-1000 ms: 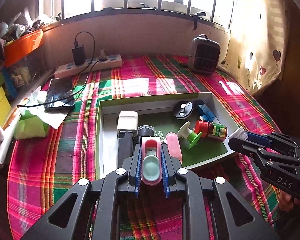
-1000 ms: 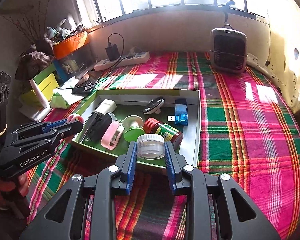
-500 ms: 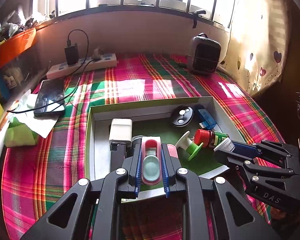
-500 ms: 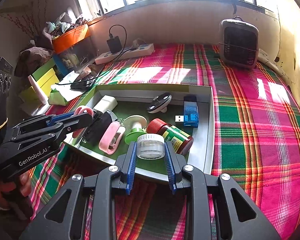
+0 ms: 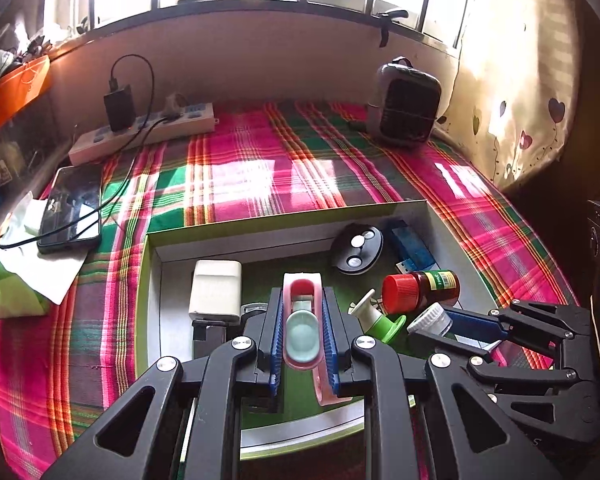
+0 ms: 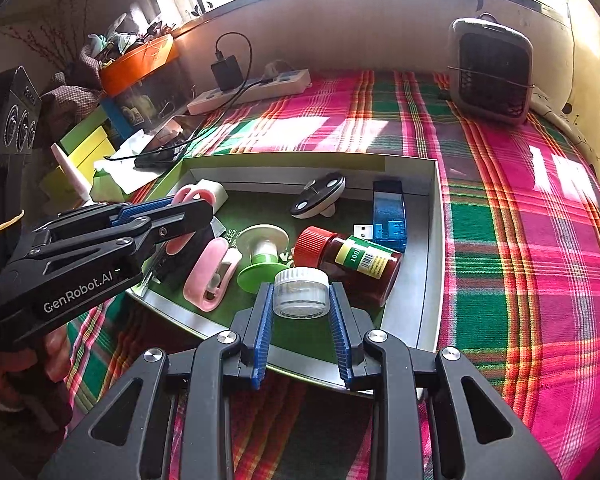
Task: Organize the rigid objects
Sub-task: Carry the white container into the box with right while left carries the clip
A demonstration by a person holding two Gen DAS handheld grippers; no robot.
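Note:
A shallow green-lined box [image 5: 260, 224] [image 6: 430, 264] lies on the plaid cloth. My left gripper [image 5: 301, 320] [image 6: 188, 204] is shut on a pink clip-like object [image 5: 302, 320] and holds it over the box's left part. My right gripper [image 6: 301, 300] [image 5: 432, 322] is shut on a small clear jar with a white lid [image 6: 301, 292] [image 5: 430, 318], over the box's near right part. In the box lie a red-capped brown bottle [image 6: 352, 256], a green-and-white spool [image 6: 262, 256], a second pink clip [image 6: 212, 276], a blue USB device [image 6: 388, 212], a black-and-white disc [image 6: 320, 196] and a white block [image 5: 216, 290].
A phone [image 5: 72, 208] on charge lies at the far left by a power strip [image 5: 144, 132]. A small grey heater [image 5: 408, 104] stands at the back right. Green tissue packs [image 5: 8, 296] and coloured boxes [image 6: 88, 148] sit at the left edge.
Both grippers have moved forward over the box with their objects still held. The box now looks nearer and larger in both views.

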